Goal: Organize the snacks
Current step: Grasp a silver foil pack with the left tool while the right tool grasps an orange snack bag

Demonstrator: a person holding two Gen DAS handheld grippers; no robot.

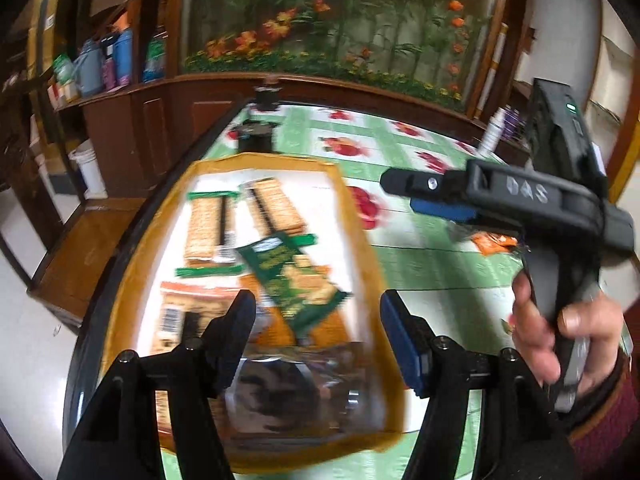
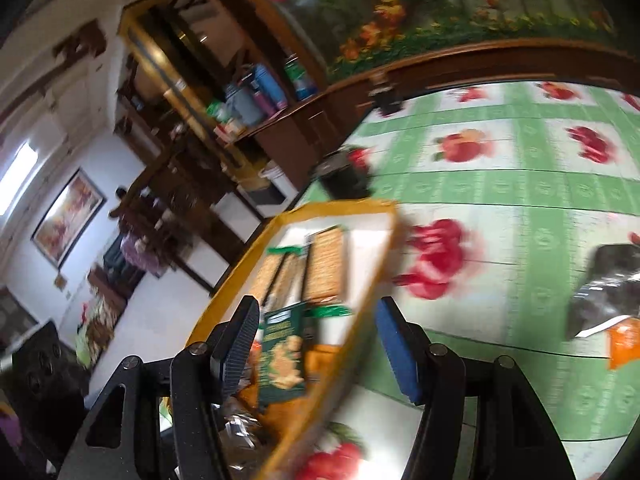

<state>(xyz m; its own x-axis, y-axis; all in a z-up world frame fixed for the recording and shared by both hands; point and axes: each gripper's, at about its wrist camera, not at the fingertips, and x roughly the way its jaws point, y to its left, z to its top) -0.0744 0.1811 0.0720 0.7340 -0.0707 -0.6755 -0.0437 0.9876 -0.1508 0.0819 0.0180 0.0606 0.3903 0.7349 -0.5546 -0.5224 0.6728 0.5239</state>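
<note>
A yellow-rimmed white tray (image 1: 264, 159) lies at the table's left edge. It holds two cracker packs (image 1: 204, 224), a green snack packet (image 1: 292, 276), an orange box (image 1: 180, 312) and a dark clear packet (image 1: 288, 392) at its near end. My left gripper (image 1: 316, 304) hovers open over the tray with nothing between its pads. My right gripper (image 1: 408, 194), held by a hand, is open and empty to the right of the tray. In the right wrist view this gripper (image 2: 316, 308) straddles the tray's right rim (image 2: 340, 206) above the green packet (image 2: 282, 356).
A dark shiny packet (image 2: 608, 288) and an orange packet (image 2: 624, 344) lie on the green fruit-print tablecloth (image 2: 500, 184) to the right. A black object (image 1: 256, 136) stands beyond the tray. A wooden shelf with bottles (image 1: 108, 60) and a white bucket (image 1: 88, 168) are off to the left.
</note>
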